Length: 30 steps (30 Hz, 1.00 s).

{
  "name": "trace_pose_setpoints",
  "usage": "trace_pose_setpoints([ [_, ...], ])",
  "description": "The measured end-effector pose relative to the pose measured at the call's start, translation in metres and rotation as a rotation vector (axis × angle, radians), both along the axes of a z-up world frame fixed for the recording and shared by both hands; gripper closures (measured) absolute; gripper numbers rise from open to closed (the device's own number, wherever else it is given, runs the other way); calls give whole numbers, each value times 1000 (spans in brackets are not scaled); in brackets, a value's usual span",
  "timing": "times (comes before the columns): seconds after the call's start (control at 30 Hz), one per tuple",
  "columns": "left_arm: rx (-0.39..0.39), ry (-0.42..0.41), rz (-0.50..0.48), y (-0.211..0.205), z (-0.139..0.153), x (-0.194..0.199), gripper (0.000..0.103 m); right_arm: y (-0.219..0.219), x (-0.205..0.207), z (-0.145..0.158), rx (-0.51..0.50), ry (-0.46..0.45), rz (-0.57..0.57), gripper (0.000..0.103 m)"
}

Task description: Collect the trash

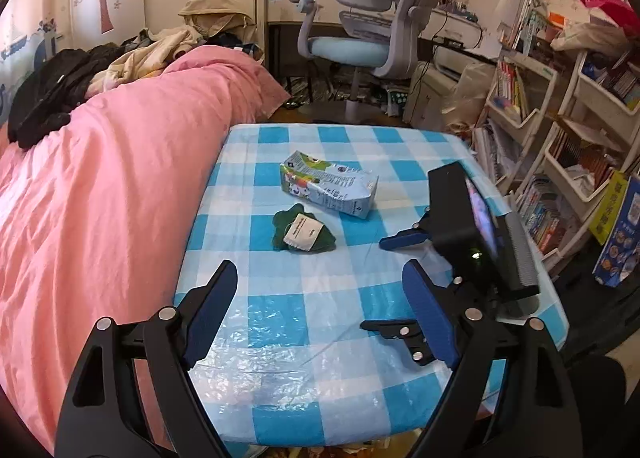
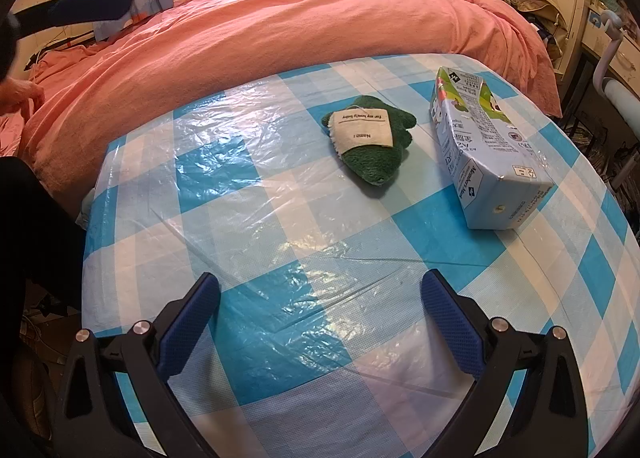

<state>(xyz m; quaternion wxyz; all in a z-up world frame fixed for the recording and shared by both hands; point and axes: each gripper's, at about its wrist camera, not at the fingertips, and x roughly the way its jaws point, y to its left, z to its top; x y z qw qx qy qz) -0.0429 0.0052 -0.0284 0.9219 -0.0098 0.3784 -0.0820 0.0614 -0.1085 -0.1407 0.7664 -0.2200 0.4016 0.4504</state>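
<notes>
An empty milk carton [image 1: 332, 188] lies on its side on the blue-and-white checked table [image 1: 320, 338]. A green plush item with a paper label [image 1: 303, 232] lies just in front of it. My left gripper [image 1: 320, 298] is open and empty, above the near part of the table, short of both items. My right gripper [image 2: 320, 314] is open and empty; it also shows in the left wrist view [image 1: 388, 282] at the table's right side. In the right wrist view the carton [image 2: 484, 154] is ahead right and the plush item [image 2: 370, 140] ahead centre.
A bed with a pink duvet [image 1: 112, 178] borders the table's left side, with clothes [image 1: 52, 98] piled on it. A desk chair [image 1: 372, 26] stands beyond the table. Bookshelves [image 1: 560, 130] line the right side.
</notes>
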Motion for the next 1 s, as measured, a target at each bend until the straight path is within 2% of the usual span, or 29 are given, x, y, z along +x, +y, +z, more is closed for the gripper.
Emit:
trace_pose_setpoints([
  [0.2, -61, 2, -7, 8, 6, -6, 22, 0, 0, 0, 0, 0, 0, 6],
  [0.47, -91, -7, -11, 13, 10, -14, 22, 0, 0, 0, 0, 0, 0, 6],
  [1.0, 3, -50, -54, -11, 14, -28, 22, 0, 0, 0, 0, 0, 0, 6],
])
